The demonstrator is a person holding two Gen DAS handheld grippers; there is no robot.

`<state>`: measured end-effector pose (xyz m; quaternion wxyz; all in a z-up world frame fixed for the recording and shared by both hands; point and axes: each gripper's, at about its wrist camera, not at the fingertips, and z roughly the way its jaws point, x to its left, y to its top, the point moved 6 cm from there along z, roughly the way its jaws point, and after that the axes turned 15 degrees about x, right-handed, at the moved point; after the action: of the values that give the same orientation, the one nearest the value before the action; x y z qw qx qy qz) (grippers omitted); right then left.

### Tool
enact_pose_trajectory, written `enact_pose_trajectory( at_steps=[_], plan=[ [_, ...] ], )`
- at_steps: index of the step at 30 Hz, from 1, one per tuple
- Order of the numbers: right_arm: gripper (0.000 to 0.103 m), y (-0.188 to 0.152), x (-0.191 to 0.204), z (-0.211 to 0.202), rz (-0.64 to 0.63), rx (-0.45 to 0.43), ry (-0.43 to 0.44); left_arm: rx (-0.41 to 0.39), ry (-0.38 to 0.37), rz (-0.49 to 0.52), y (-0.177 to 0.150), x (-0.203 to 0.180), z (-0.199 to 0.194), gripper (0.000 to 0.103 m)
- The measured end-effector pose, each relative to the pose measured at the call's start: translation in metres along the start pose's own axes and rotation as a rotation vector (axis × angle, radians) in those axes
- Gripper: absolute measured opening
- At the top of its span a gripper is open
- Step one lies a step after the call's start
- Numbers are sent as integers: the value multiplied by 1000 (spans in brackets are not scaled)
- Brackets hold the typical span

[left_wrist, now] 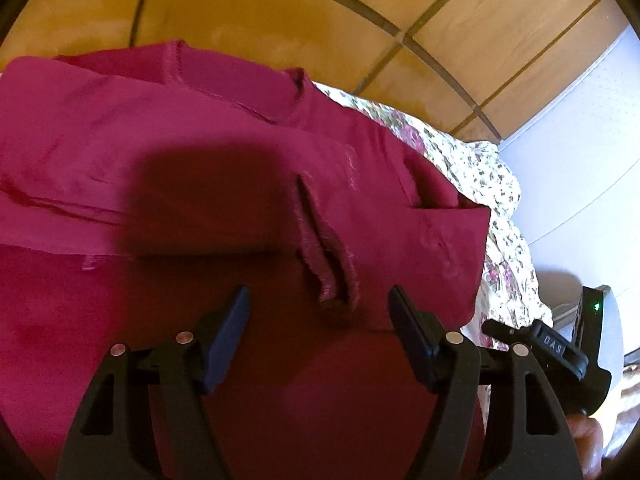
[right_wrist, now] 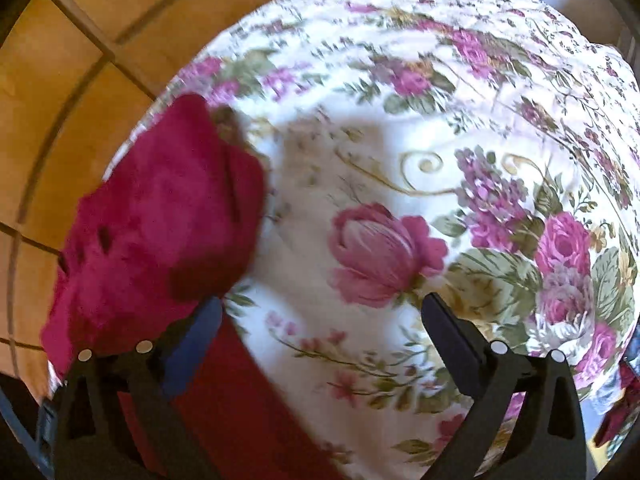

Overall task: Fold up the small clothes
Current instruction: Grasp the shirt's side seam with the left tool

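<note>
A crimson garment (left_wrist: pixel 168 128) lies crumpled on a floral cloth (left_wrist: pixel 500 208), with a stitched hem ridge (left_wrist: pixel 324 252) running down its middle. My left gripper (left_wrist: pixel 320 304) hovers just above it, open, with the ridge's lower end in the gap between the jaws and no pad pressing on it. In the right wrist view the same garment (right_wrist: pixel 160 220) is a bunched heap at the left. My right gripper (right_wrist: pixel 322 306) stands open over bare floral cloth (right_wrist: pixel 400 160), its left finger (right_wrist: pixel 200 336) next to the garment's edge. Nothing is held.
The floral cloth covers a rounded surface that drops away at its edges. Tan floor tiles (left_wrist: pixel 280 8) lie beyond it. A pale wall or panel (left_wrist: pixel 580 140) stands at the right. A black device with a green light (left_wrist: pixel 576 344) and part of a hand (left_wrist: pixel 588 440) show at the lower right.
</note>
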<state>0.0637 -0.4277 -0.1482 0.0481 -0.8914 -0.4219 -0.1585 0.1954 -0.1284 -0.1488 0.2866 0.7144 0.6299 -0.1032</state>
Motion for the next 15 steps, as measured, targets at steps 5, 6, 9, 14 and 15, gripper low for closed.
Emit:
enact_pose_trajectory(
  at_steps=[5,6,9,14,15],
  plan=[
    [101,1,-9,11,8,33,-9,17,-13,-27,4,-1,8,12],
    [101,1,-9,12,9,32,-10,9,-24,-24,4,-2,3,6],
    [101,2,-6,13,3,28,-25,-88,-77,39,13,-18,-27,5],
    [101,4,-1,15,-3,21,-45,-260,-106,68,36,-14,-95,5],
    [101,4,0,14,-5,18,-47,-284,-95,65,39,-9,-103,5]
  ],
)
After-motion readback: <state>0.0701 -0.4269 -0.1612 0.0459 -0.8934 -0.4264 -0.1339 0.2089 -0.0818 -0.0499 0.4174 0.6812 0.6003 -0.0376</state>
